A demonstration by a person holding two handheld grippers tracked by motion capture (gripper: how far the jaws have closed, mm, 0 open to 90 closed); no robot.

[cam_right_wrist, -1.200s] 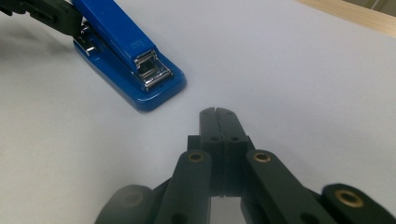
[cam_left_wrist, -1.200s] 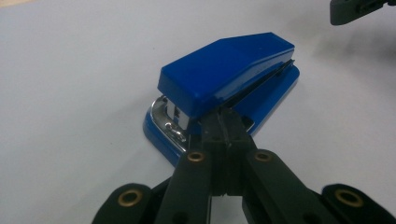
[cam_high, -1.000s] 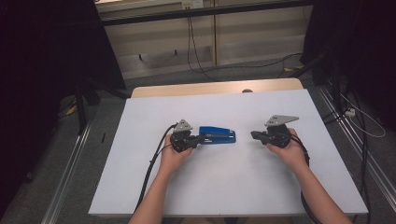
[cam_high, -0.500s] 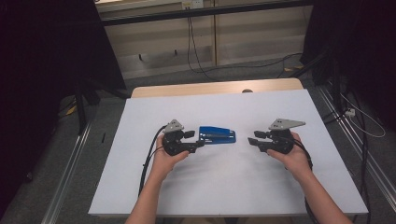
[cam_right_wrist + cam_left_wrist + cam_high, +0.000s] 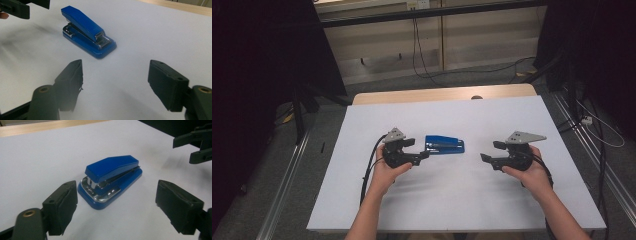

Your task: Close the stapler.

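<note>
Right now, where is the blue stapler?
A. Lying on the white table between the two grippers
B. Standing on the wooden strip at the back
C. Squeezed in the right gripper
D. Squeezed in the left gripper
A: the blue stapler lies flat on the white table, with the left gripper and right gripper open on either side, neither touching it.

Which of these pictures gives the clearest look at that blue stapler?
The left gripper view: the blue stapler sits close and sharp there, with its chrome parts showing. The right gripper view shows the stapler whole but farther off, from its other end. The high view shows it small, lying on the white table.
</note>
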